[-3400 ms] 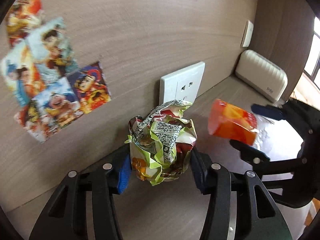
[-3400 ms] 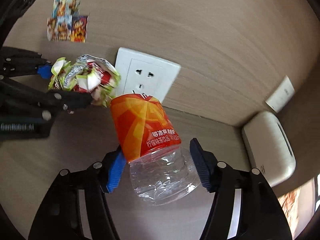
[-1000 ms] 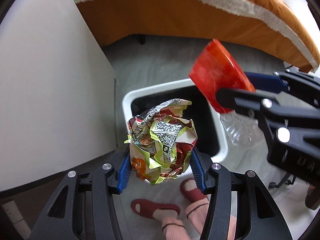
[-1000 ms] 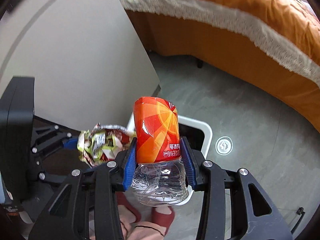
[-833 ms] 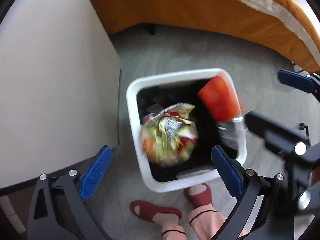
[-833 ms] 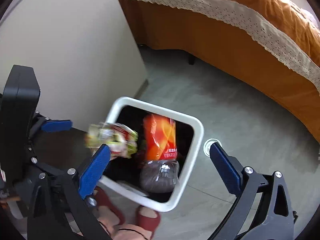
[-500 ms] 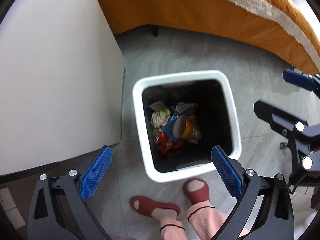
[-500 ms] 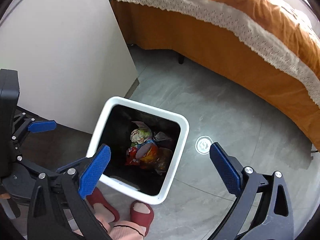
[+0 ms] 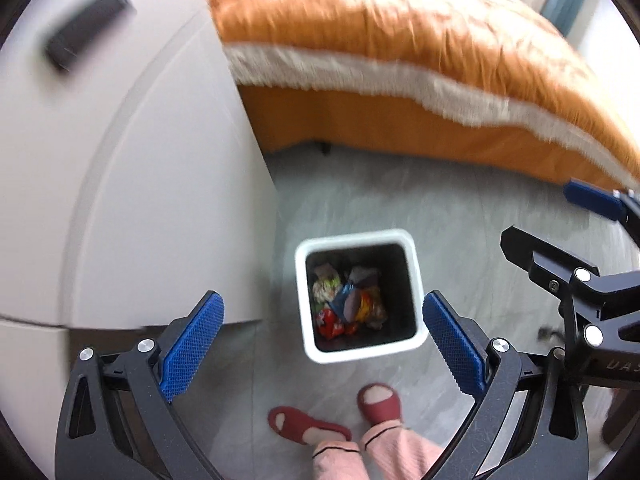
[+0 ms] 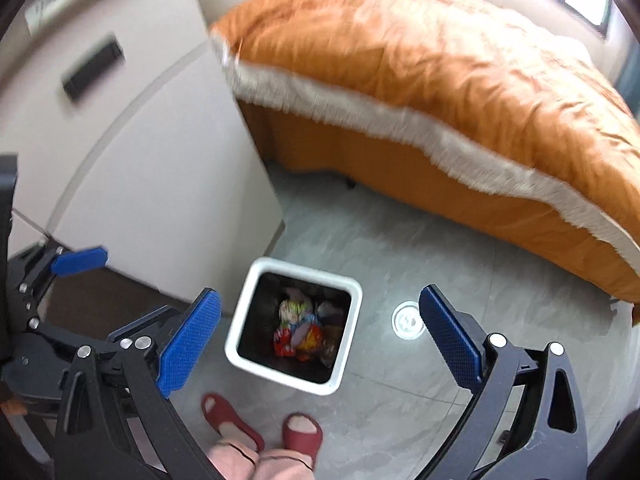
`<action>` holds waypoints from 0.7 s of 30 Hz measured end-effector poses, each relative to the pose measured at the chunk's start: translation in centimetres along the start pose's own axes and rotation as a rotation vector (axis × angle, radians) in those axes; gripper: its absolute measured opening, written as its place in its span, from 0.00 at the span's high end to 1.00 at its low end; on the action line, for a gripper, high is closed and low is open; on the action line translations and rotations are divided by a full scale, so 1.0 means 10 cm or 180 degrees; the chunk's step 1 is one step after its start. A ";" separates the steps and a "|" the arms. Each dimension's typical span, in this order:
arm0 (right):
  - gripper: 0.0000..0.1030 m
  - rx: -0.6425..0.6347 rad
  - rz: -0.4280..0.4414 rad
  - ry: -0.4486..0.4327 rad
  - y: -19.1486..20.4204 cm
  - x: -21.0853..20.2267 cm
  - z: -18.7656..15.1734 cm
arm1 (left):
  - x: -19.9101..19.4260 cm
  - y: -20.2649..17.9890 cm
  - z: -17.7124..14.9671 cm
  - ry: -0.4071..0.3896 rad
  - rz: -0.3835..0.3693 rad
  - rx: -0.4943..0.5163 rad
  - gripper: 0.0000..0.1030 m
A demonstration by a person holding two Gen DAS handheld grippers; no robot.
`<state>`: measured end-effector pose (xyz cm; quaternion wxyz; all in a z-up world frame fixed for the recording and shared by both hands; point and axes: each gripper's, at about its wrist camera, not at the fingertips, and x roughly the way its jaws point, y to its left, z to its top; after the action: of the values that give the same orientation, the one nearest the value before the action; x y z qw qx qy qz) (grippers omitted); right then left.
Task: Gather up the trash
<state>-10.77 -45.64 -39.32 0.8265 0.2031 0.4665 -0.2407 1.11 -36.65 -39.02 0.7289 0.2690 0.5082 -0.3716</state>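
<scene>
Left gripper [image 9: 323, 334] and right gripper [image 10: 319, 330] both spread wide, empty, above white bin [image 9: 416, 280]; trash [image 9: 346, 306] inside blurred, single items indistinguishable.

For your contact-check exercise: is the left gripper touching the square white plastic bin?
Apart. The left wrist view shows the left gripper open above the square white plastic bin.

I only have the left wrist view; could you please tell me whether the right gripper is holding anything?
Observer: No. The right wrist view shows the right gripper wide open with nothing between its fingers; the white bin sits on the floor below it.
Operator: Thank you. Is there anything on the floor beside the bin that I cannot see?
Observer: Yes, a round floor drain is set in the tiles to the right of the bin in that view, clear of its rim.
</scene>
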 end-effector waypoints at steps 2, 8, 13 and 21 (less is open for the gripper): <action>0.04 0.0046 0.0036 -0.0173 0.03 -0.28 0.10 | -0.29 0.04 0.05 -0.0139 -0.0009 -0.0113 0.05; 0.04 -0.0031 0.0074 -0.0675 0.19 -1.01 0.39 | -1.08 0.20 0.08 -0.0560 0.0051 -0.0473 0.05; 0.04 -0.0165 0.0324 -0.1009 0.42 -1.61 0.60 | -1.79 0.39 0.03 -0.0928 0.0305 -0.0831 0.05; 0.04 -0.0515 0.0708 -0.1261 1.05 -2.36 0.95 | -2.98 0.85 -0.20 -0.1397 0.0975 -0.1363 0.05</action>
<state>-8.83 -37.62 -13.04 0.9369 0.1352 0.2879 -0.1452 0.75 -22.22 -11.57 0.9081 0.0966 0.3594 -0.1917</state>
